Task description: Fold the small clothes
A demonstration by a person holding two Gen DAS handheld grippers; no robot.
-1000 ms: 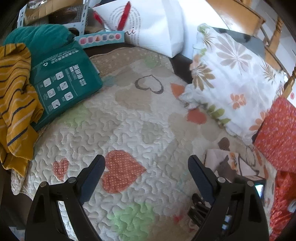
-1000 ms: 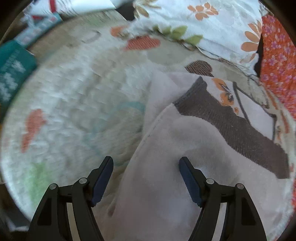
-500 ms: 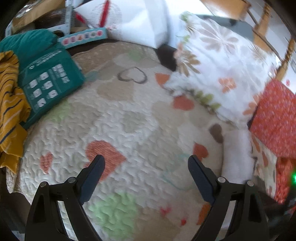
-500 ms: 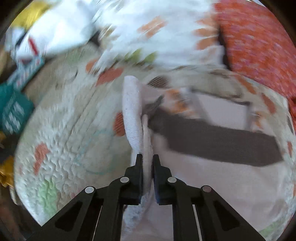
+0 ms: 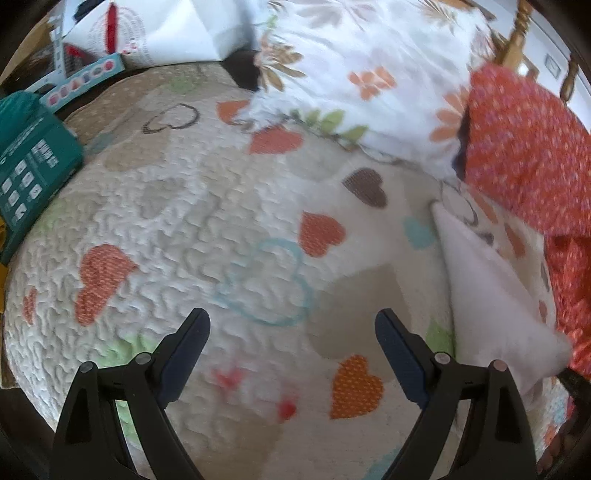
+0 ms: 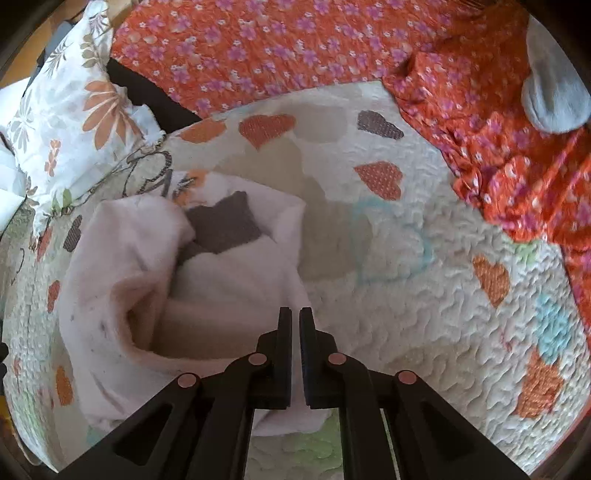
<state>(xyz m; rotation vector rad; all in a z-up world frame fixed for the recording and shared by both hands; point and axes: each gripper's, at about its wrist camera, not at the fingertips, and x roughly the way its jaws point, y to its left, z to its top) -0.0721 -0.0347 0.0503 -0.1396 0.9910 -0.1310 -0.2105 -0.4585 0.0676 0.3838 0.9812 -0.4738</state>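
A small white fleece garment (image 6: pixel 192 280) with a brown patch (image 6: pixel 221 227) lies bunched on the heart-print quilt (image 6: pixel 424 295). My right gripper (image 6: pixel 294 317) is shut on the garment's edge, with the cloth hanging below and left of the fingers. In the left wrist view the same garment (image 5: pixel 487 295) stands raised at the right. My left gripper (image 5: pixel 291 321) is open and empty above the quilt (image 5: pixel 207 229), to the left of the garment.
An orange flowered cloth (image 6: pixel 332 48) lies along the far and right side; it also shows in the left wrist view (image 5: pixel 528 147). A floral pillow (image 5: pixel 362 74) sits behind. A teal box (image 5: pixel 29 173) and a white bag (image 5: pixel 166 33) lie at the far left.
My right gripper closed on the white garment's edge and swung right, dragging the cloth over. My left gripper moved right over the quilt and stayed open.
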